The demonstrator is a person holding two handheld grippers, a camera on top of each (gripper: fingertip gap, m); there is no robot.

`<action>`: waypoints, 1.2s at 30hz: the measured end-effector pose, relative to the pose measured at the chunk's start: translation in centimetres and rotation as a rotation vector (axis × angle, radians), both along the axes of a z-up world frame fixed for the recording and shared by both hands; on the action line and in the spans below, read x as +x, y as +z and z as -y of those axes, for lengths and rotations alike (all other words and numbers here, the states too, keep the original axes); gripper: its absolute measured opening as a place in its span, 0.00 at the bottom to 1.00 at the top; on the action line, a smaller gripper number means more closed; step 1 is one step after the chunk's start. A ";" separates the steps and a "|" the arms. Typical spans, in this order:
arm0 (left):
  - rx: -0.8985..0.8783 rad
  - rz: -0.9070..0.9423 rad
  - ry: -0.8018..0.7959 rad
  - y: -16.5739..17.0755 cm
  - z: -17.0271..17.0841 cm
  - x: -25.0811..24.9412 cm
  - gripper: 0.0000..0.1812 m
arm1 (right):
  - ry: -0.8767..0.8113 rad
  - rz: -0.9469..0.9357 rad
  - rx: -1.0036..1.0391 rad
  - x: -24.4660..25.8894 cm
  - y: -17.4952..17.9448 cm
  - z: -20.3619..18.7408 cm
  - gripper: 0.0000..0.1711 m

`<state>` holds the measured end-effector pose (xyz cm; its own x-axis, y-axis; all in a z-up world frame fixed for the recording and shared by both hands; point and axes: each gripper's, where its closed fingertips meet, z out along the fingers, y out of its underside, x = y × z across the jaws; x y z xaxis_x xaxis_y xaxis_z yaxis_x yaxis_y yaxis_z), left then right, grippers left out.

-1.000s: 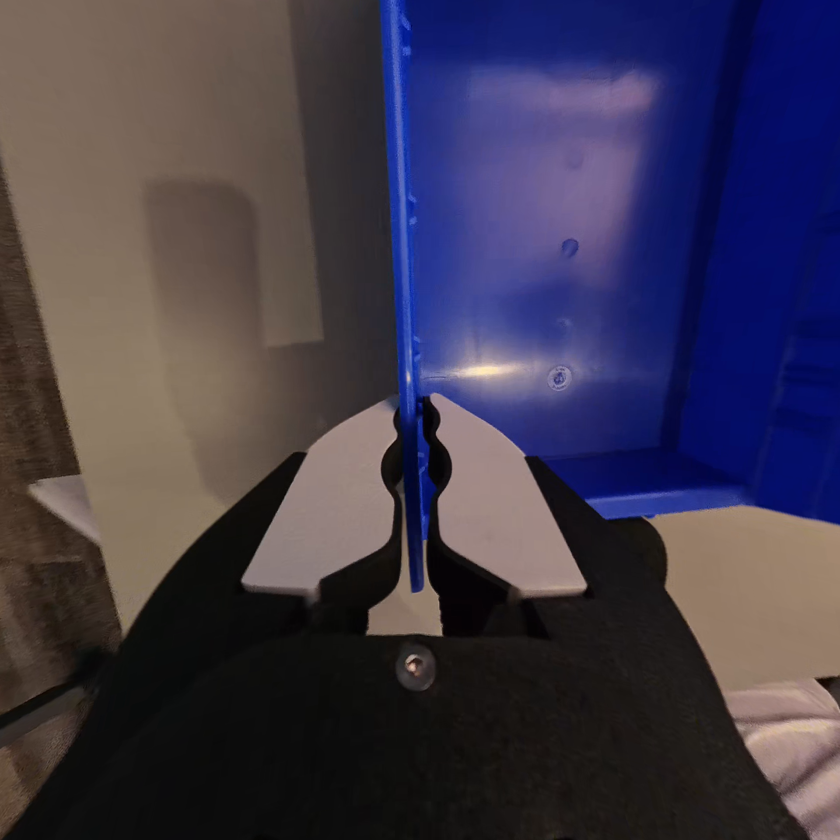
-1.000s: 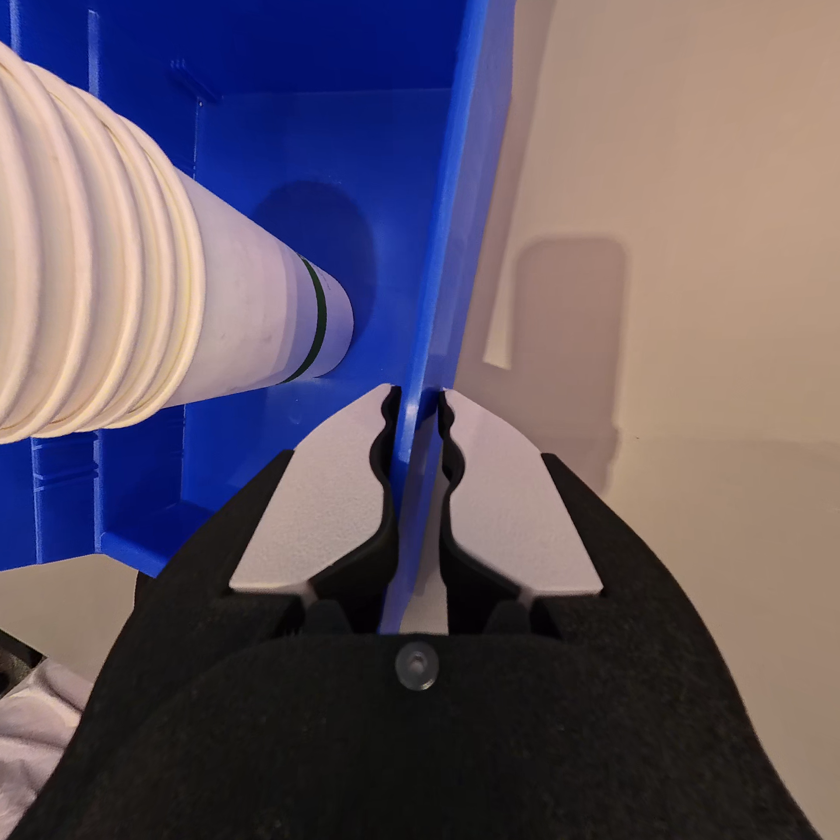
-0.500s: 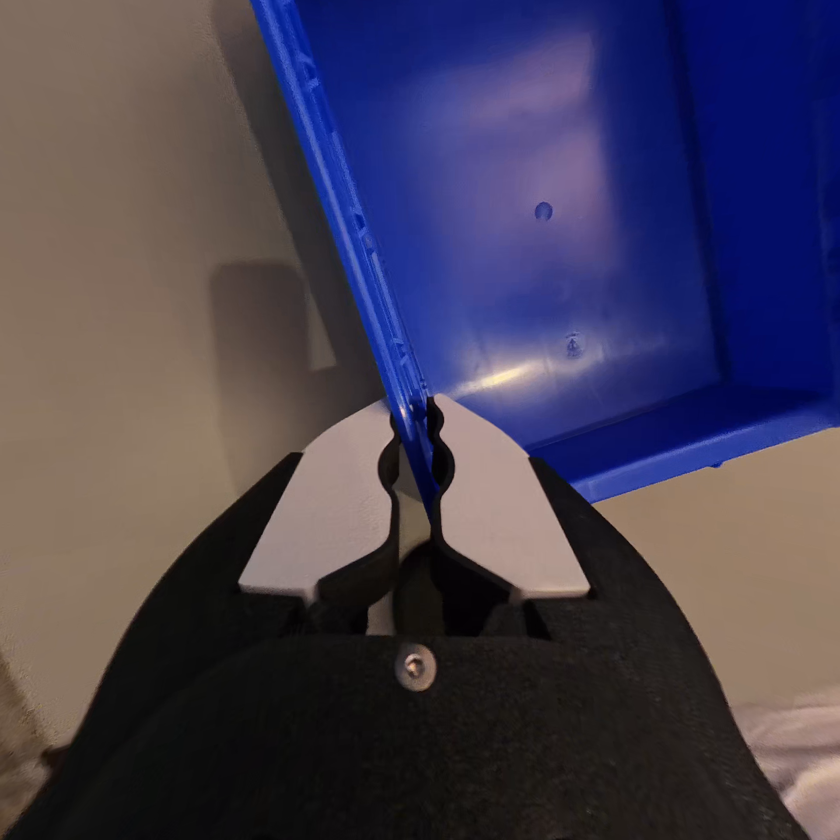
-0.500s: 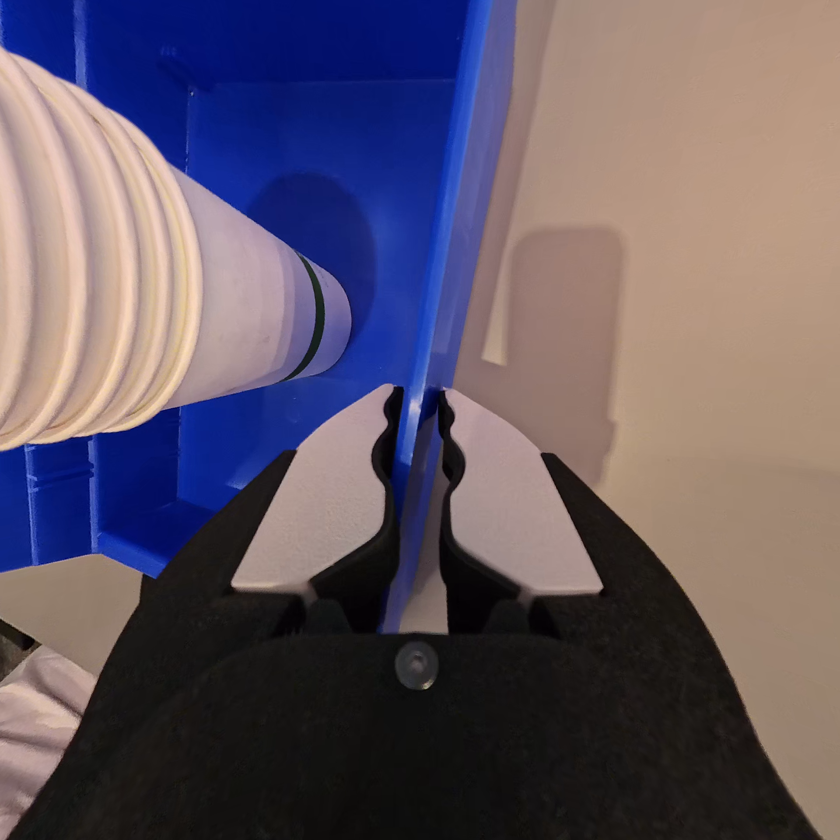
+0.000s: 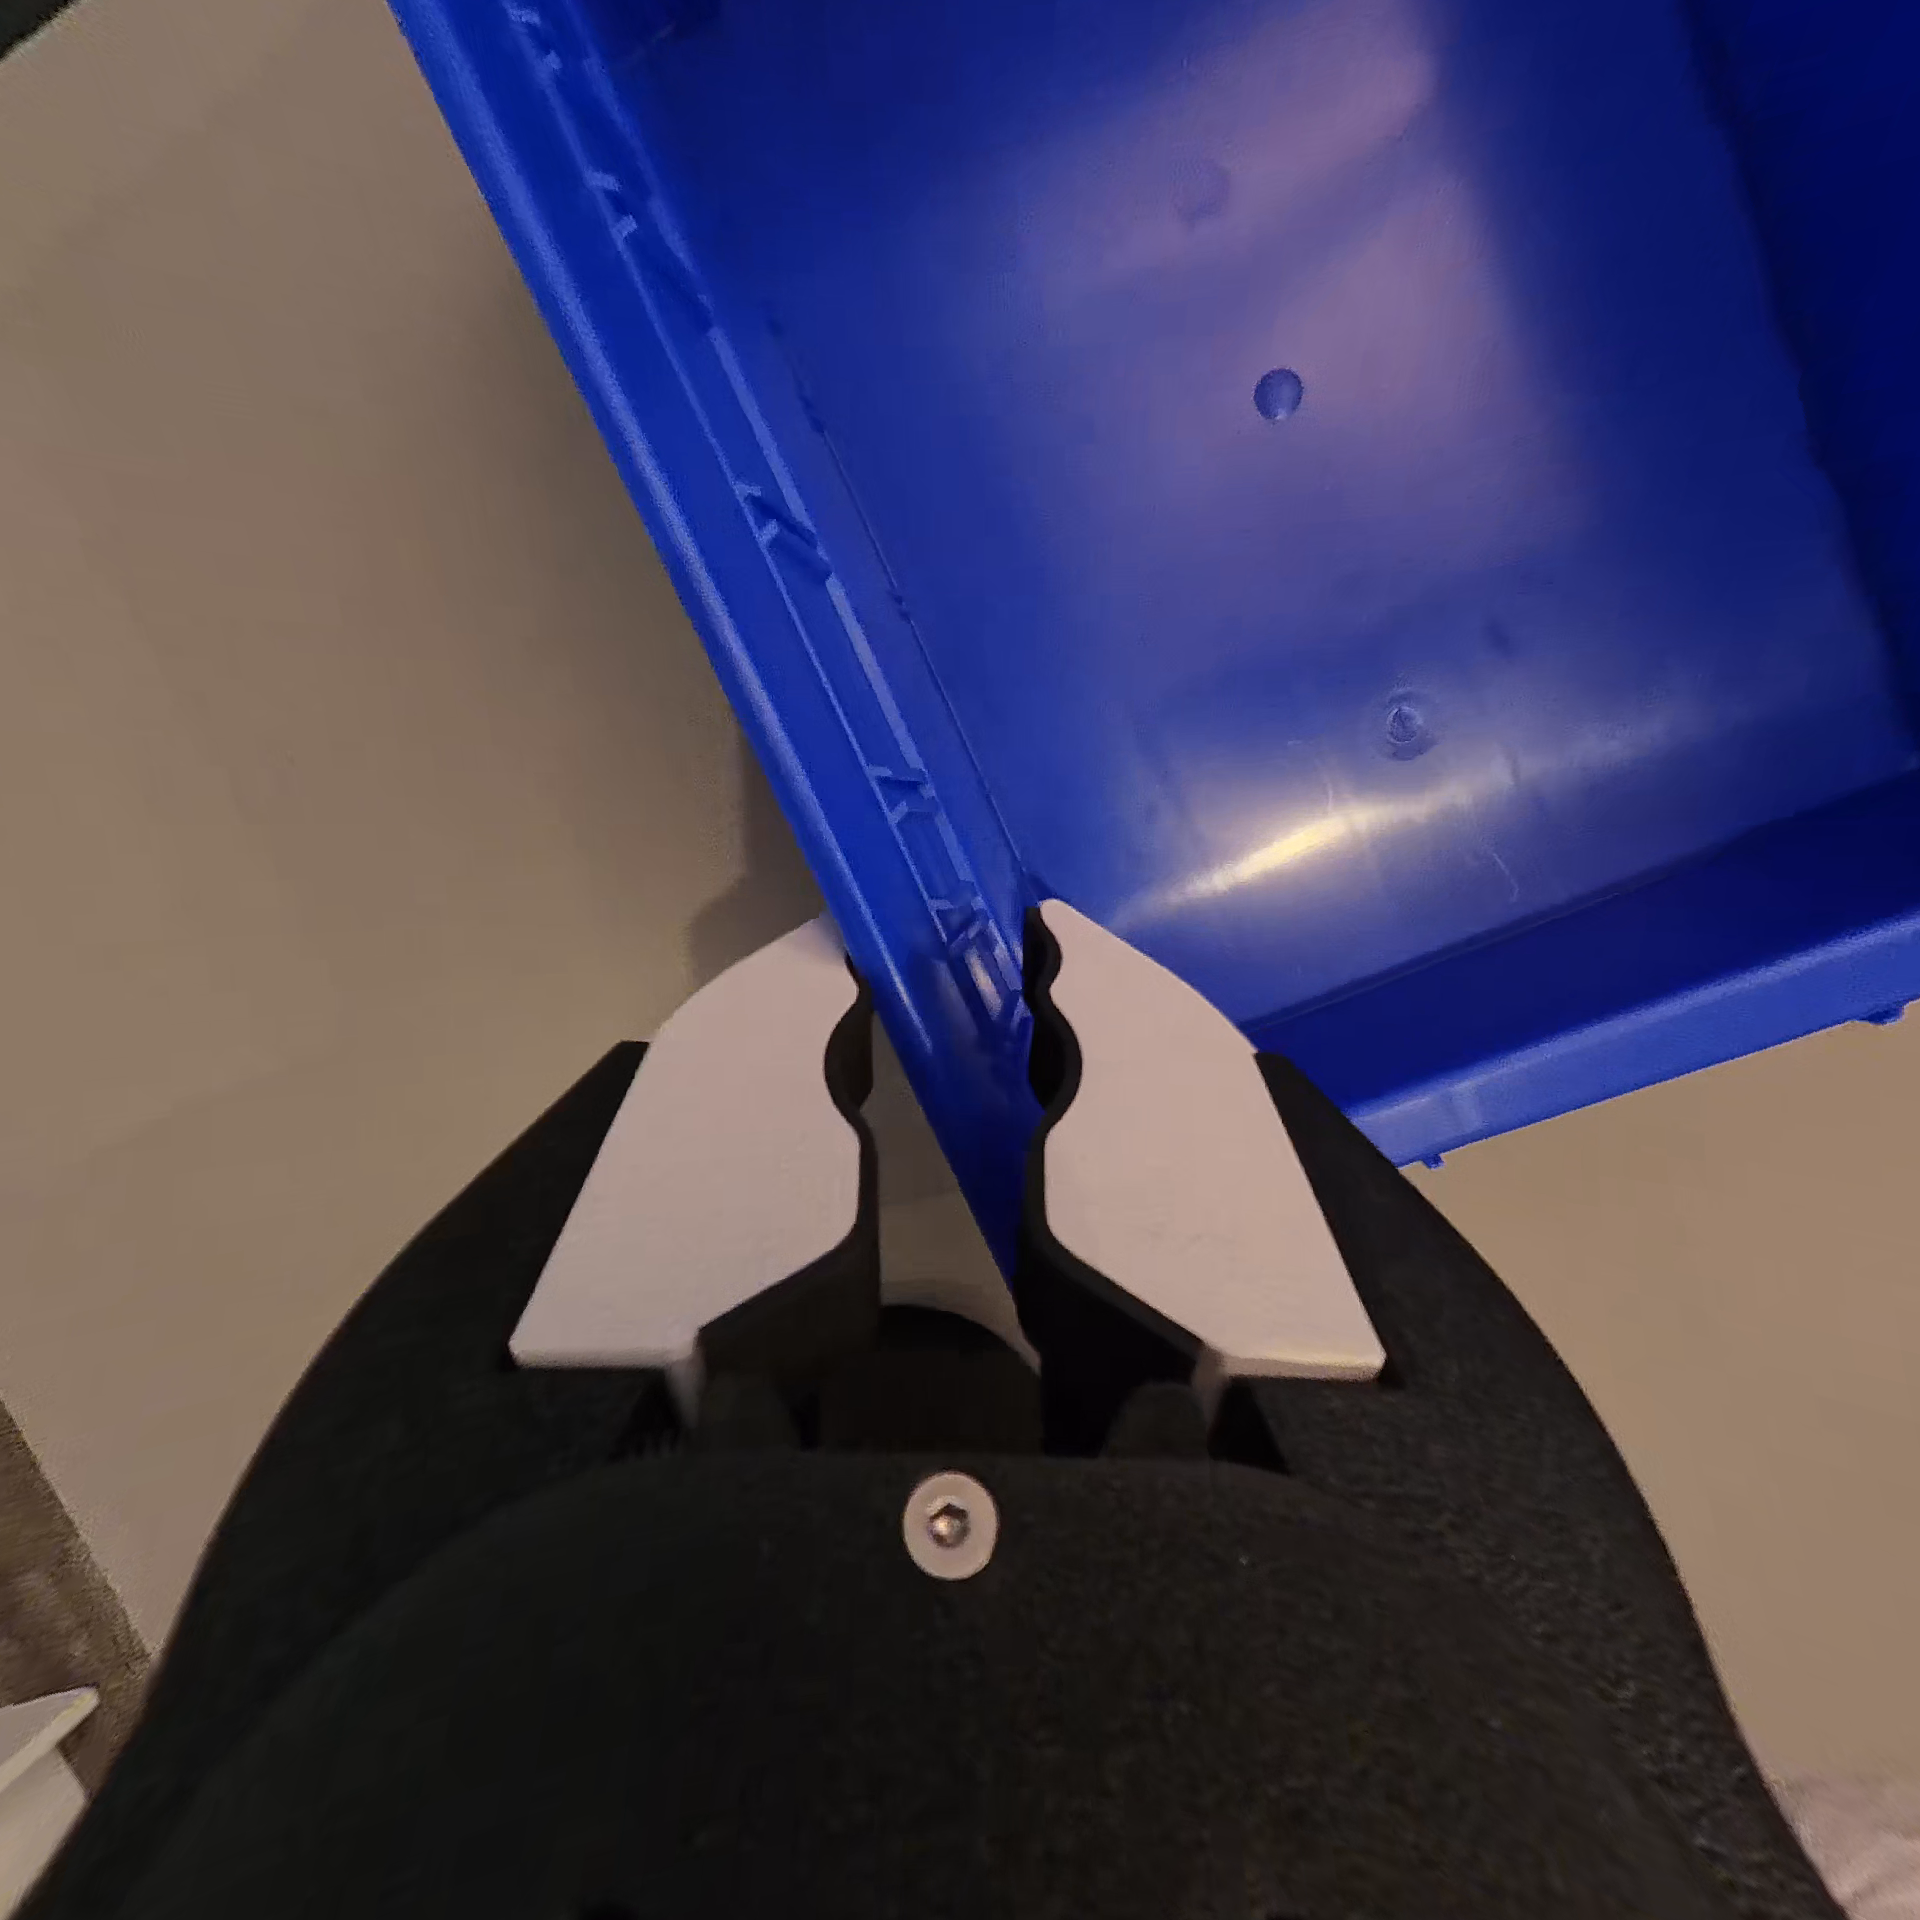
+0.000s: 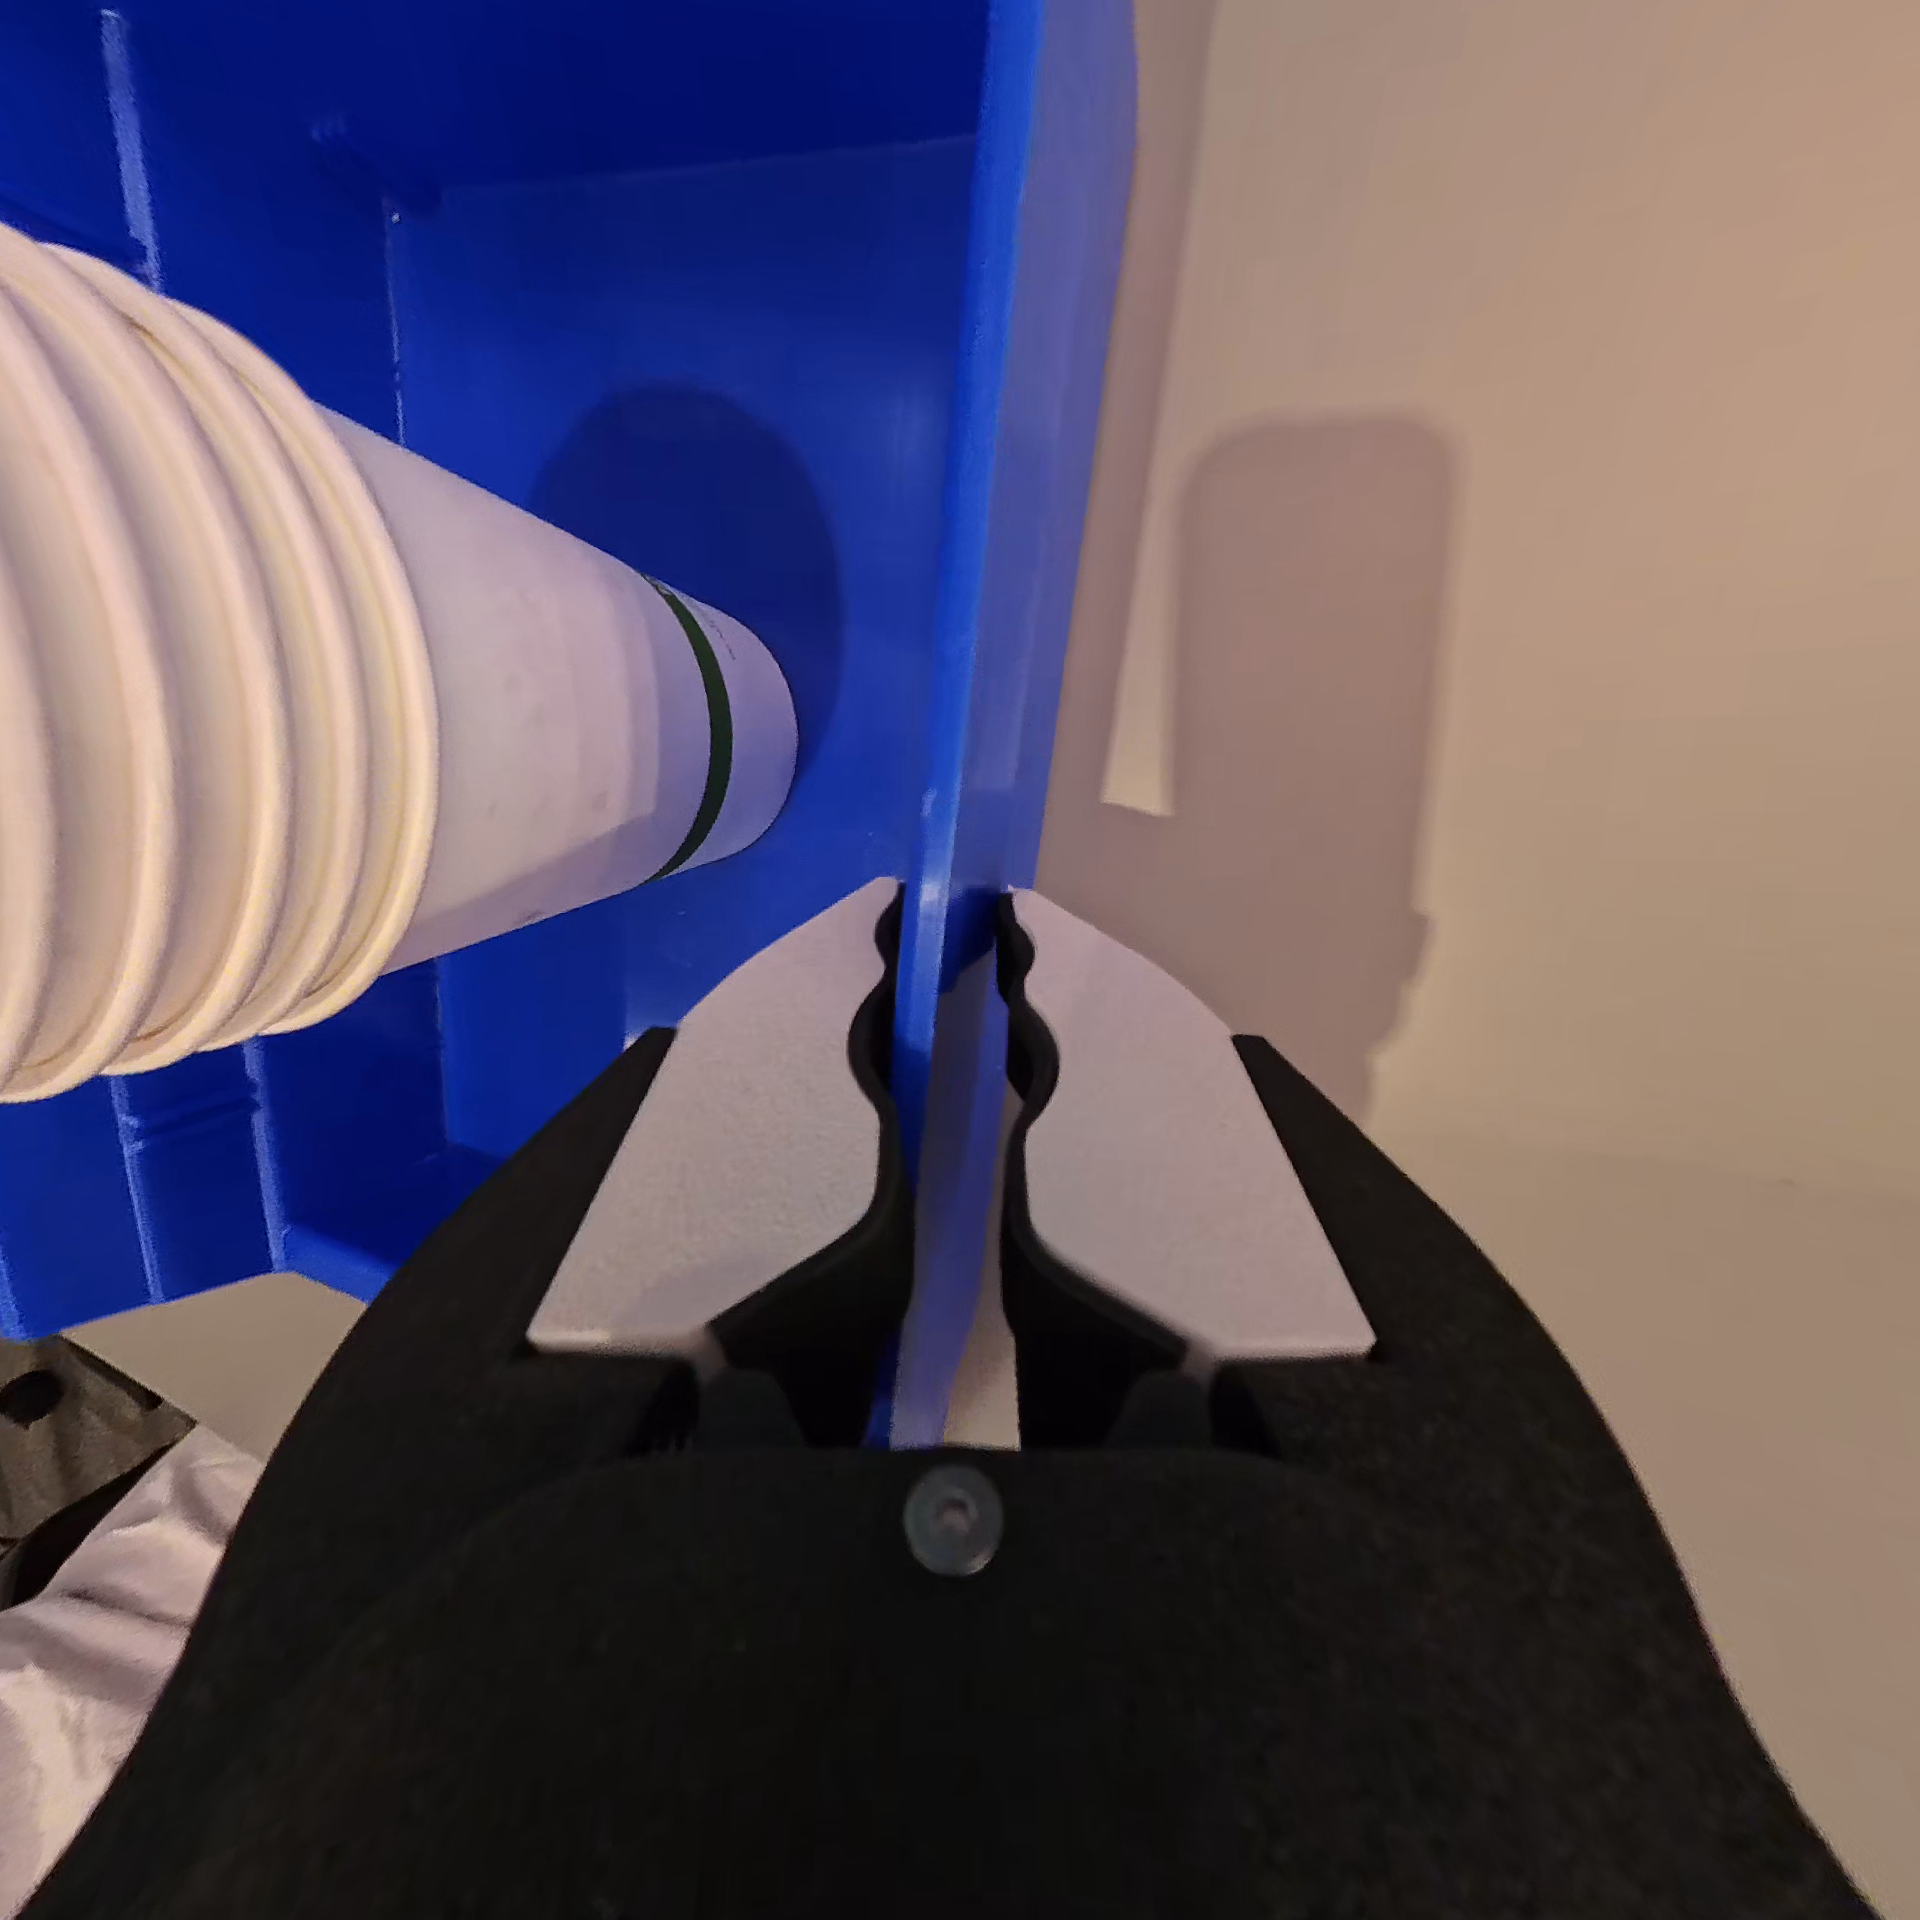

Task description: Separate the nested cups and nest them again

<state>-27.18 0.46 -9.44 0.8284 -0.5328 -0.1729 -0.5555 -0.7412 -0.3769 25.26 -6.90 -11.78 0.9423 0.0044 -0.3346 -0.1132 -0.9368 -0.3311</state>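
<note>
— Left side? 
— The left gripper (image 5: pixel 940 1023) straddles the blue plastic bin's (image 5: pixel 1299 540) wall near a corner, fingers parted and slack around it.
— Right?
— The right gripper (image 6: pixel 948 971) pinches the opposite wall; the white nested paper cups (image 6: pixel 312 769) stand inside.

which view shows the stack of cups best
The right wrist view: the stack of nested white cups stands inside the blue bin, its many rims and a green band near its base visible. The left wrist view shows only a bare part of the bin's interior, no cups.
</note>
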 end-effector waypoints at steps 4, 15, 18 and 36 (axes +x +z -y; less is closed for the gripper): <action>0.017 0.062 -0.030 0.0 0.1 3.0 0.13 | 0.005 -0.022 -0.034 -0.8 0.0 0.5 0.10; 0.011 0.030 -0.152 -0.2 2.0 6.8 0.17 | 0.120 0.005 -0.171 -4.4 -1.2 1.0 0.19; 0.009 0.050 -0.178 -0.2 2.7 7.5 0.19 | 0.116 0.031 -0.256 -4.4 -2.5 1.2 0.15; 0.359 0.473 -0.272 14.7 -0.3 8.1 0.30 | 0.077 0.207 -0.371 -3.6 -2.8 1.6 0.13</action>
<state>-19.11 0.80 5.25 0.7025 -0.7111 -0.0291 -0.4190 -0.3803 -0.8245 21.69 -8.46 -14.60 0.9914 -0.0075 -0.1310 -0.0047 -0.9998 0.0214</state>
